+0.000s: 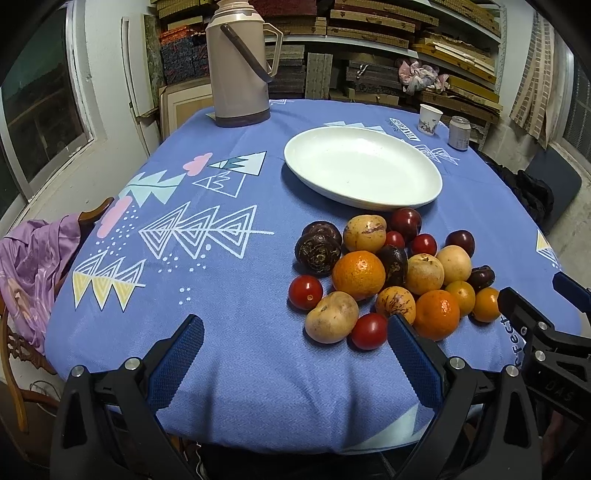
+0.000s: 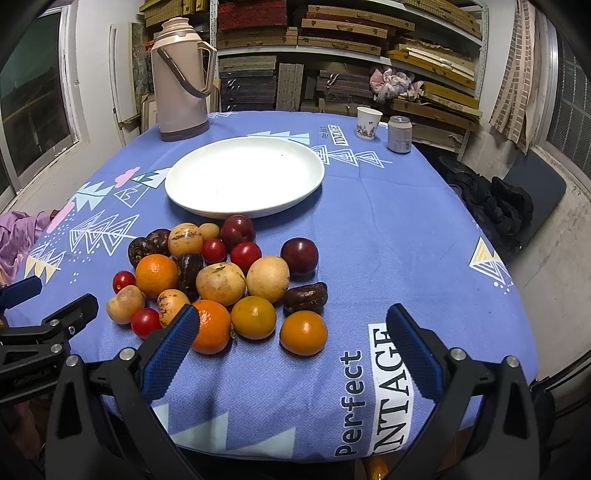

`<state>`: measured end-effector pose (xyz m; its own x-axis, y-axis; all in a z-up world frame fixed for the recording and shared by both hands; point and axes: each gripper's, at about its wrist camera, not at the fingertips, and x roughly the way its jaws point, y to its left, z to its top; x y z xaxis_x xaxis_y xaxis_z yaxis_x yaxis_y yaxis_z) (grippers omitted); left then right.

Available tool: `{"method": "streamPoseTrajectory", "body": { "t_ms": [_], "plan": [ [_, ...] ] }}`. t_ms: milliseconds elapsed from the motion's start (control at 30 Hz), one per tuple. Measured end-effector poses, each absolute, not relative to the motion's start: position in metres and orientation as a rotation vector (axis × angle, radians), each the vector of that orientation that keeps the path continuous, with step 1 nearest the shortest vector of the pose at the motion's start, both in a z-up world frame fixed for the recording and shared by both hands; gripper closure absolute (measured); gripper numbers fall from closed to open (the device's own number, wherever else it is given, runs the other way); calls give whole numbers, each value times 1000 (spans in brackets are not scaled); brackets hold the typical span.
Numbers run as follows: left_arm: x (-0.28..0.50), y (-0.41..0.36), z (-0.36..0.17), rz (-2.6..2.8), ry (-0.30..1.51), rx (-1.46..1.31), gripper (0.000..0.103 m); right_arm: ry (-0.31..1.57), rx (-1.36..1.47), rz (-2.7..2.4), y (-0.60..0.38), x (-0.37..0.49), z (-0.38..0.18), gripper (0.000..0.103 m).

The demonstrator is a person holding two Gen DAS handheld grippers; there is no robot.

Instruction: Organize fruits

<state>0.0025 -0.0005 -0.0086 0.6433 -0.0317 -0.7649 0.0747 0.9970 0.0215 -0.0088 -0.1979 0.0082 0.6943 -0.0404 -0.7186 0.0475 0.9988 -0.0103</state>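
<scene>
A cluttered storeroom: shelves (image 2: 369, 33) stacked with flat boxes behind a cloth-covered table (image 2: 388, 229).

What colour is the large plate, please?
White, plain; the plate shows best in the right wrist view.

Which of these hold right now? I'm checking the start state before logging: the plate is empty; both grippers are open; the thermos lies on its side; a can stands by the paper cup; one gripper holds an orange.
1. The white plate is empty. True.
2. The left gripper and the right gripper are open. True.
3. The thermos lies on its side. False: it stands upright.
4. A can stands beside the paper cup. True.
5. One gripper holds an orange. False: the oranges lie in the fruit pile on the tablecloth.
</scene>
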Motion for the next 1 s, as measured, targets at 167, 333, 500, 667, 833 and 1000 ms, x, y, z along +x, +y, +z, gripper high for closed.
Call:
{"method": "streamPoseTrajectory", "body": {
  "t_ms": [167,333,500,667,833,1000],
  "plan": [
    [2,0,-8,-60,872,50,3,802,8,-49,-198,-9,8,4],
    [2,0,-10,-59,884,51,4,806,4,-50,-197,-10,6,4],
    [3,0,-11,-59,885,52,4,808,5,-48,-197,-10,5,4],
    [3,0,-12,-59,885,51,4,812,6,-43,-197,-9,3,4],
    [3,0,-13,-59,886,51,3,814,6,-44,-197,-9,3,4],
    [3,0,-13,-59,885,51,3,816,7,-43,-197,-9,3,4]
  ]
}}
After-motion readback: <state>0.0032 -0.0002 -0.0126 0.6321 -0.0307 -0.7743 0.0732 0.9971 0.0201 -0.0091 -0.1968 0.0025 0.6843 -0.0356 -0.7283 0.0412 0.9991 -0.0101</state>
